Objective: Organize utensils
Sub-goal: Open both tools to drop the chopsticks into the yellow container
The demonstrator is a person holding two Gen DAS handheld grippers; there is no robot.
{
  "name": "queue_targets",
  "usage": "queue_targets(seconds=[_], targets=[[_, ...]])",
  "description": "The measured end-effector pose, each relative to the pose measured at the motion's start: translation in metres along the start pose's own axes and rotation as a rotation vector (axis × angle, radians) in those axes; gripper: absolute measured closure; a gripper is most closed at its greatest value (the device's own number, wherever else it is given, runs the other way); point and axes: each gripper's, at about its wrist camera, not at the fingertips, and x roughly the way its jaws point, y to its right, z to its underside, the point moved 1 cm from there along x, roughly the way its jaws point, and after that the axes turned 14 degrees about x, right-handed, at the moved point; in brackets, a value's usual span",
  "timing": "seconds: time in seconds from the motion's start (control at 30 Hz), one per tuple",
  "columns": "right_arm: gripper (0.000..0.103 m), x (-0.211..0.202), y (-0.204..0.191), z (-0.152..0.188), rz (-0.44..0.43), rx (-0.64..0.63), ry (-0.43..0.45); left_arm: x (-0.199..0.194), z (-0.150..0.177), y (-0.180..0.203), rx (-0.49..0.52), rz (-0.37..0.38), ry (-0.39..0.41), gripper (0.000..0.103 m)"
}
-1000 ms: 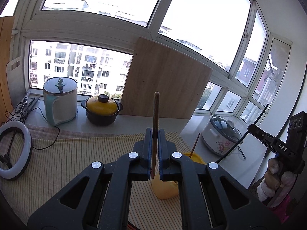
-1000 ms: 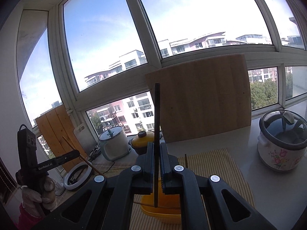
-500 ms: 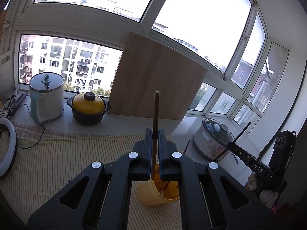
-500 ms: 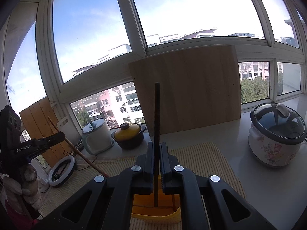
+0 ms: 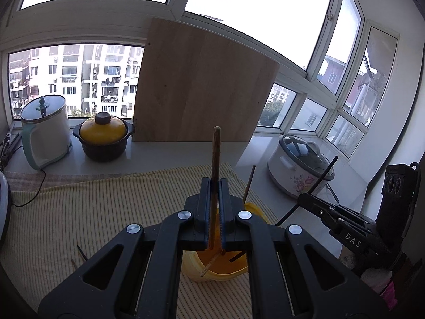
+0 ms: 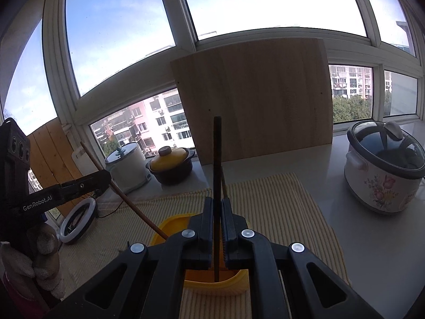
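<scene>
Both my grippers clamped shut over the yellow holder (image 5: 217, 273), each pinching one stick.

My left gripper (image 5: 215, 212) points forward and somewhat downward, its jaws pressed together on a brown wooden chopstick (image 5: 215, 159) that stands upright between the pads, its lower end reaching down into the yellow holder's mouth. My right gripper (image 6: 217, 220) is tilted down in much the same way, jaws closed on a dark chopstick (image 6: 217, 154), also upright, its tip inside the holder. From the left wrist view my right gripper sits to the right of the holder, just beside it; from the right wrist view my left one comes in from the holder's left, with my gloved left hand (image 6: 39, 260) gripping its handle below.
</scene>
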Motion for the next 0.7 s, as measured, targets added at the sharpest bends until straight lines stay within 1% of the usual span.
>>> queue_targets(seconds=[0.2, 0.47, 0.5, 0.53, 0.57, 0.63, 0.67, 0.7], targets=[[0.098, 0.006, 0.003, 0.008, 0.012, 0.000, -0.029, 0.019, 0.012, 0.015, 0.046, -0.013, -0.049, 0.100], [0.095, 0.012, 0.006, 0.021, 0.036, -0.018, -0.065, 0.026, 0.023, 0.020, 0.065, -0.008, -0.082, 0.100], [0.092, 0.012, 0.007, 0.022, 0.038, -0.019, -0.068, 0.026, 0.023, 0.020, 0.066, -0.007, -0.082, 0.100], [0.086, 0.011, 0.007, 0.023, 0.041, -0.022, -0.068, 0.025, 0.024, 0.020, 0.067, -0.004, -0.082, 0.100], [0.082, 0.011, 0.006, 0.023, 0.045, -0.026, -0.065, 0.024, 0.024, 0.020, 0.069, -0.002, -0.083, 0.099], [0.080, 0.010, 0.005, 0.024, 0.053, -0.039, -0.061, 0.020, 0.024, 0.021, 0.075, -0.001, -0.078, 0.099], [0.076, 0.009, 0.004, 0.025, 0.056, -0.044, -0.059, 0.018, 0.024, 0.021, 0.078, -0.006, -0.075, 0.098], [0.074, 0.008, 0.003, 0.025, 0.057, -0.047, -0.057, 0.016, 0.024, 0.020, 0.081, -0.011, -0.071, 0.087]])
